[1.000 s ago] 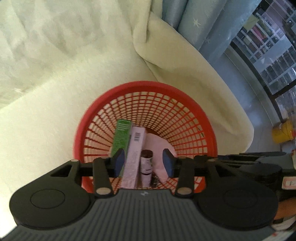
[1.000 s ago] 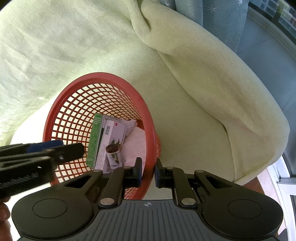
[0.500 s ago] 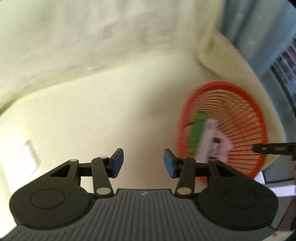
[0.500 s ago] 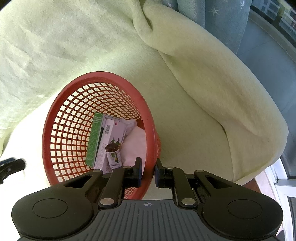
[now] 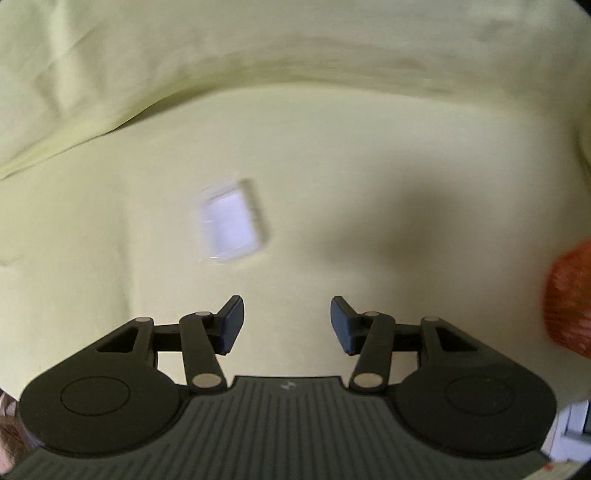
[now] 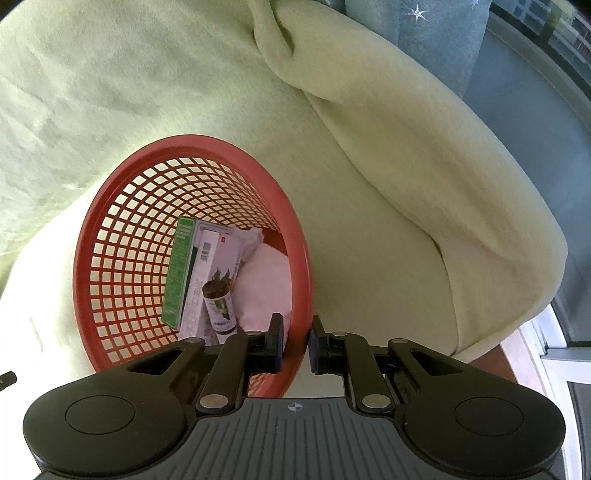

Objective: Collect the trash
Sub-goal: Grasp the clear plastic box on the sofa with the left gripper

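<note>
The left gripper [image 5: 287, 325] is spread wide and holds nothing, hovering over a pale yellow-green blanket [image 5: 332, 155]. A small white packet [image 5: 233, 220], blurred, lies flat on the blanket just beyond the gripper and slightly to its left. At the far right edge of this view, a blurred piece of the red basket [image 5: 570, 299] shows.

In the right wrist view, the right gripper [image 6: 296, 341] is pinched on the near rim of the red basket [image 6: 110, 280], one finger inside the wall and one outside. The basket is tilted, with its opening toward the camera, and it rests on the same blanket. Inside it are a green box [image 6: 180, 269], a white box [image 6: 207, 280] just beside it, a small brown-capped bottle [image 6: 218, 306] and crumpled white paper [image 6: 264, 284]. A blue curtain [image 6: 417, 33] hangs at the far right.
</note>
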